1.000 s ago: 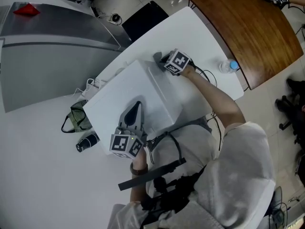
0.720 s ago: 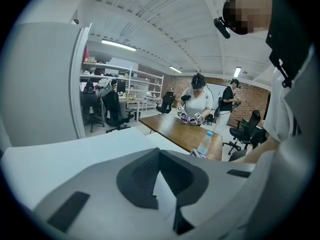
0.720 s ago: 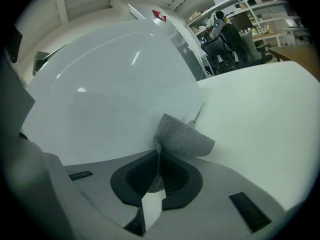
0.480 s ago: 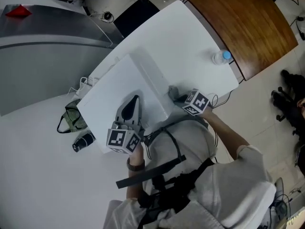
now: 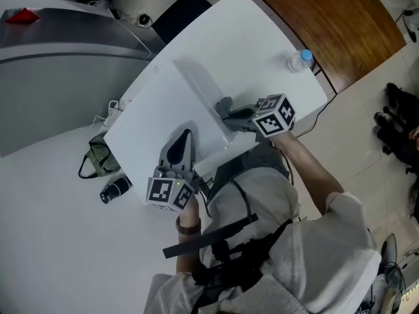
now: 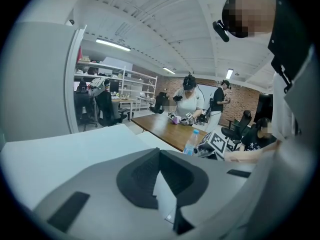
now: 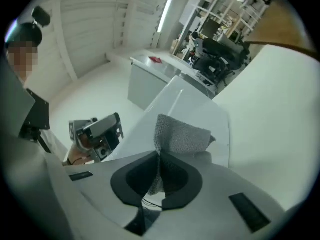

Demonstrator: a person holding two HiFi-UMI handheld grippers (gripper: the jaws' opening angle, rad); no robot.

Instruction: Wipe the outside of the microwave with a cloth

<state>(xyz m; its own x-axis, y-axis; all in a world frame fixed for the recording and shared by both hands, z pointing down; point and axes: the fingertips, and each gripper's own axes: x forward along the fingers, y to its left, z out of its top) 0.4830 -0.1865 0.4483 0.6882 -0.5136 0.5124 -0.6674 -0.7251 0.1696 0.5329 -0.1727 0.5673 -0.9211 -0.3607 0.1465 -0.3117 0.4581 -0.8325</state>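
Your right tool (image 5: 230, 115) is clamped on the grey cloth (image 5: 224, 105), with a fold pinched deep between the jaws and the loose end standing out ahead of them. That hold leaves soft fabric, not plastic, as the first thing to meet the microwave (image 5: 163, 120). The cloth looks to be pressed at the near end of the oven's right-hand upper edge, where the top meets the side panel. From there I judge a stroke could run along either face. Your left tool (image 5: 186, 136) lies flat on the top panel near your body, with its jaws drawn together on nothing. It seems placed there to steady the box so the wiping push does not slide it across the white surface (image 5: 262, 51). The microwave sits near the middle of that surface, skewed to its edges, with one corner pointing away from you. Its longer run appears to follow the edge beside the cloth, from far left to near right, though the steep view makes this uncertain. I cannot tell which face carries the door. A water bottle (image 5: 298, 61) stands well apart near the surface's far right edge, clear of your stroke.
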